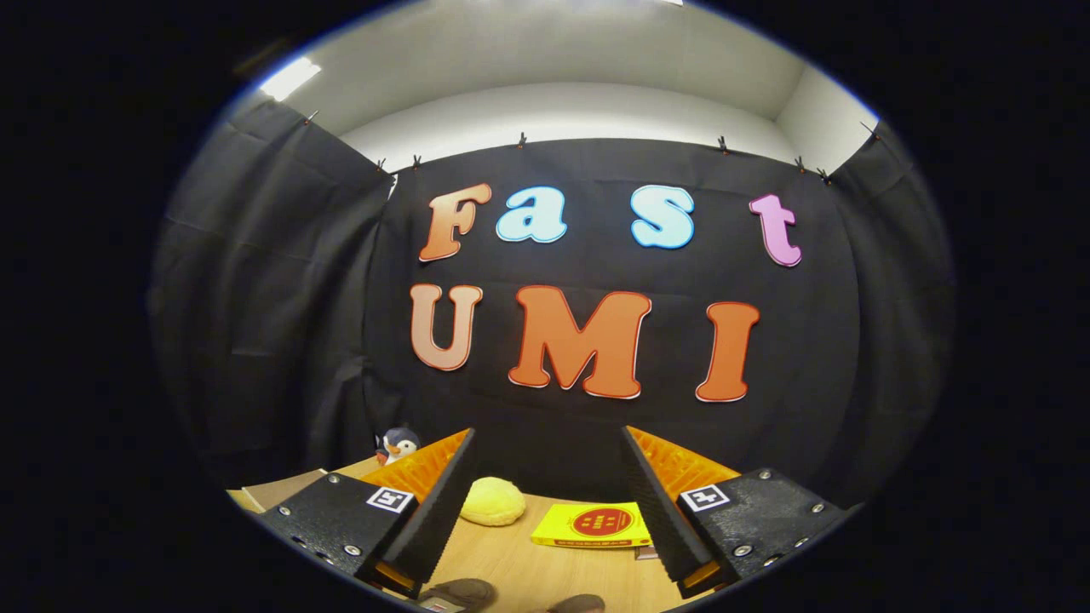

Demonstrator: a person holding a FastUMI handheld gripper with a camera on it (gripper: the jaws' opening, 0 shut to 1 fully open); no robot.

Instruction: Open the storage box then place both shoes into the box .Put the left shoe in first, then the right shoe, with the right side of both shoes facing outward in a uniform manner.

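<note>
Black cloth wall (pixel 281 340) hangs clipped around the booth, middle of the frame. Above it, white ceiling (pixel 562 60) with a lamp (pixel 289 78) upper left. Wooden table (pixel 528 570) at bottom.

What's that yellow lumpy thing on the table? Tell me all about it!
The yellow lump is a soft-looking, pale yellow rounded mound, a bit like a bun or a sponge, with a bumpy surface. It lies flat on the wooden table, beyond the fingers of the open gripper and close to the inner side of one finger. A flat yellow packet lies beside it, not touching. Nothing holds it. What it truly is, I cannot tell.
</note>
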